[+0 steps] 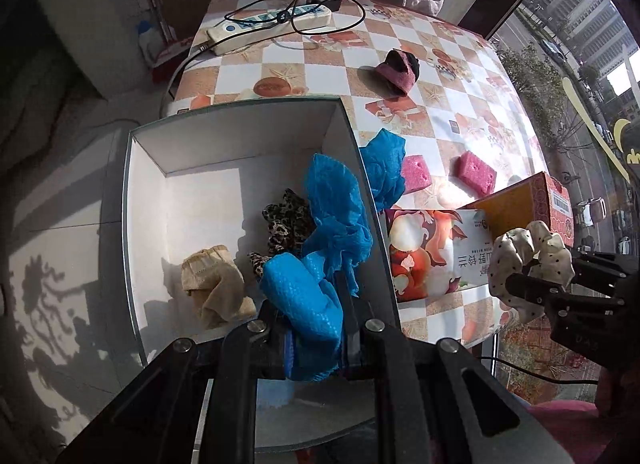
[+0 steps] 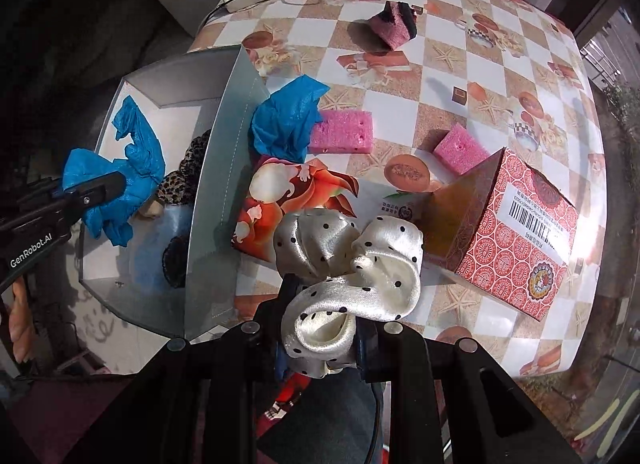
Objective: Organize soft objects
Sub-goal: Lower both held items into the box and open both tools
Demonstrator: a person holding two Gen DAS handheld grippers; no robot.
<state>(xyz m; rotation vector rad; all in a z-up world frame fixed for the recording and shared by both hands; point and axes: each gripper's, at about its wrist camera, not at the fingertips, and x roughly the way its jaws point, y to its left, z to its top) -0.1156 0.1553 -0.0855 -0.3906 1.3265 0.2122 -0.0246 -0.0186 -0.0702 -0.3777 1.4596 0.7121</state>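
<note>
dropping two soft pieces into the white box without snagging the rim

left gripper [image 1: 316, 328] clamped on a crumpled blue shoe cover [image 1: 304, 296], held over the near end of the open white box [image 1: 144, 192]. already lying inside: a leopard-print scrunchie [image 1: 286, 220], a beige cloth piece [image 1: 216, 284], and more blue cover material draped against the right wall. right gripper [image 2: 320, 328] pinched on a cream polka-dot scrunchie [image 2: 348, 264], poised above the worktop [image 2: 460, 76] just right of the box, over a flat printed packet [image 2: 288, 200] and beside a red patterned carton [image 2: 516, 240].

best handled one side at a time. for the left: lower well below the rim before opening, aim for the bare floor on the left side of the box, open wide, then lift straight up so no fold clings to a pad. for the right: carry across high enough to clear the tall right wall, then release in the same way.

still out on the worktop: a second blue shoe cover [image 2: 288, 120] touching the outer wall, two pink sponges [image 2: 344, 132] [image 2: 460, 148], and a dark pink sock [image 2: 394, 26] farther off. likely risk: light fabric catching on the box edge and spilling outside
</note>
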